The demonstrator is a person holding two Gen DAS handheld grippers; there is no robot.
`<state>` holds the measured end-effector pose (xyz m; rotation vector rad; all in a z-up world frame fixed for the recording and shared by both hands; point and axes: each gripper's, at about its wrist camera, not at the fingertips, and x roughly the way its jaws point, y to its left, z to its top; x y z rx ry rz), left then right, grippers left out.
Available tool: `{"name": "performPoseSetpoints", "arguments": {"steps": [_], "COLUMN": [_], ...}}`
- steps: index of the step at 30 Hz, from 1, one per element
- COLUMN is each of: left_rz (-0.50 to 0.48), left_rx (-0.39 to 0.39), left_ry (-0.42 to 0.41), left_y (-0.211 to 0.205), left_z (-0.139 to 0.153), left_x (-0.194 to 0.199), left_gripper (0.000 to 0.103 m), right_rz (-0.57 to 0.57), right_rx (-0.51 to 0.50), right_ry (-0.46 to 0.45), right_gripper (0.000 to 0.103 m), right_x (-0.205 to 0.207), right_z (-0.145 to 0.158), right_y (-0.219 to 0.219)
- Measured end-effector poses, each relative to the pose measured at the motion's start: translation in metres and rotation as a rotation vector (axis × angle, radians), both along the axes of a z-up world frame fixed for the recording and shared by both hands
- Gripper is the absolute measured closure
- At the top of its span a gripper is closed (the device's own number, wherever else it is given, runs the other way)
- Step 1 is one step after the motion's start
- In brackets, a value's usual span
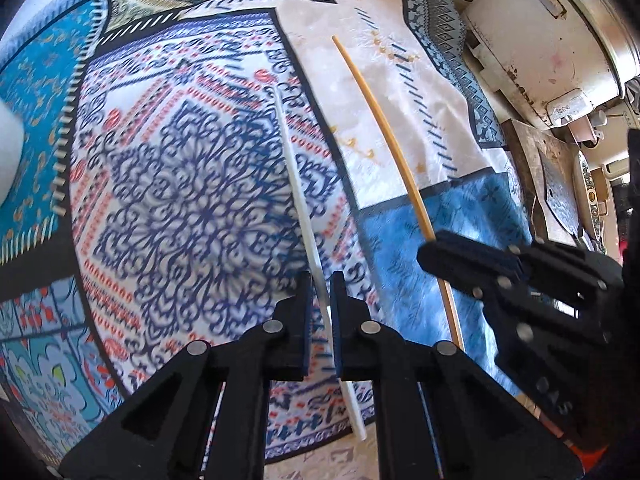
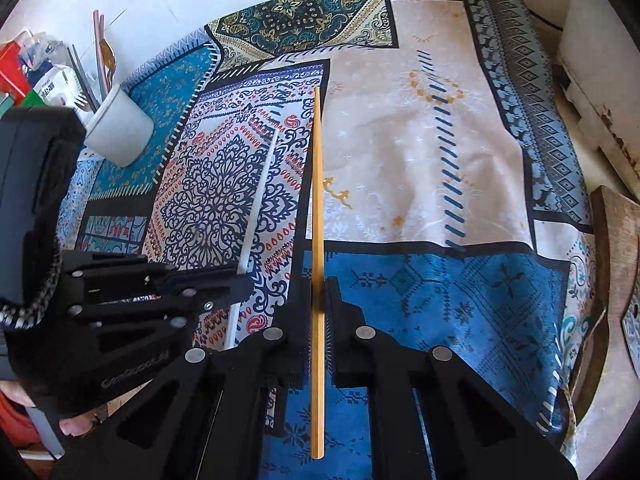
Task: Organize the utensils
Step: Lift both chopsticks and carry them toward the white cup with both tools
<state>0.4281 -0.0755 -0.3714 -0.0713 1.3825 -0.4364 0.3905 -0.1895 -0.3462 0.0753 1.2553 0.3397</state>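
My left gripper point(image 1: 321, 280) is shut on a white chopstick point(image 1: 294, 184), which points away from me over the patterned tablecloth point(image 1: 180, 184). My right gripper point(image 2: 319, 284) is shut on a yellow wooden chopstick point(image 2: 317, 184), also pointing away. In the left wrist view the right gripper point(image 1: 430, 254) shows at the right, holding the yellow chopstick point(image 1: 384, 120). In the right wrist view the left gripper point(image 2: 240, 284) shows at the left with the white chopstick point(image 2: 260, 192). A white utensil cup point(image 2: 120, 128) stands at the far left with several utensils point(image 2: 100, 52) in it.
A patchwork tablecloth point(image 2: 420, 160) covers the table. Packets and boxes point(image 2: 28, 68) sit behind the cup at the far left. A worn white appliance point(image 1: 540, 40) stands at the right, with a wooden board point(image 2: 616, 260) near the table's right edge.
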Motion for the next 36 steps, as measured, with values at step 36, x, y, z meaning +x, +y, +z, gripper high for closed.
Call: {"name": "performPoseSetpoints", "arguments": {"steps": [36], "left_rz": [0.291], "left_rx": [0.031], "left_ry": [-0.399], "left_y": [0.134], "left_z": [0.14], "left_x": [-0.002], "left_gripper": [0.099], "right_rz": [0.122], "right_rx": [0.113], "right_ry": [-0.278], "right_gripper": [0.097], "right_x": [0.04], "right_z": [0.103], "right_y": [0.102]}}
